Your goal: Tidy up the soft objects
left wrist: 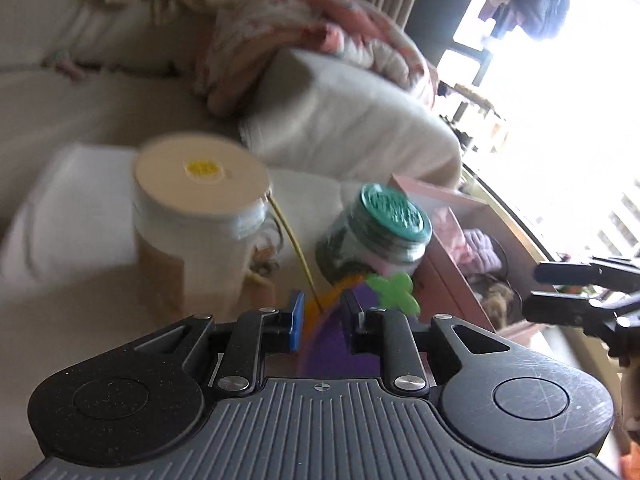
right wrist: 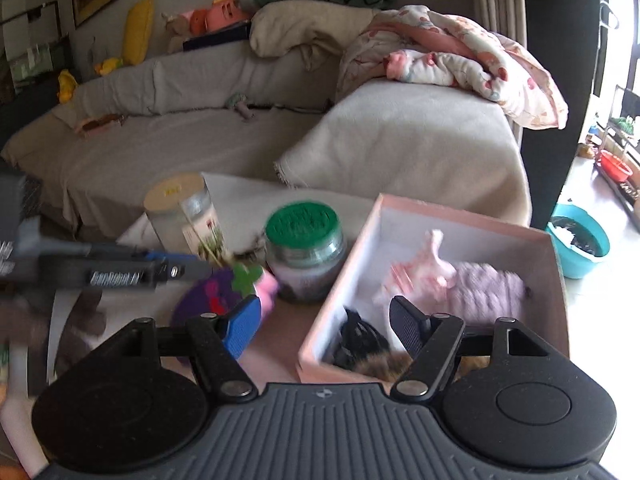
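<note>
My left gripper (left wrist: pixel 322 316) is shut on a purple plush eggplant toy (left wrist: pixel 340 344) with a green leaf top (left wrist: pixel 396 292); the same toy (right wrist: pixel 216 292) shows in the right wrist view, held by the left gripper (right wrist: pixel 188 266) above the table, left of the box. A pink cardboard box (right wrist: pixel 460 210) holds a pink knitted toy (right wrist: pixel 416 272), a lilac knitted toy (right wrist: pixel 488 288) and a dark furry item (right wrist: pixel 360 344). My right gripper (right wrist: pixel 328 326) is open and empty, over the box's near left corner.
A tall jar with a cream lid (right wrist: pixel 180 204) and a short jar with a green lid (right wrist: pixel 304 248) stand on the table left of the box. A grey sofa (right wrist: pixel 200 132) with blankets lies behind. A teal basin (right wrist: pixel 580 240) sits on the floor at right.
</note>
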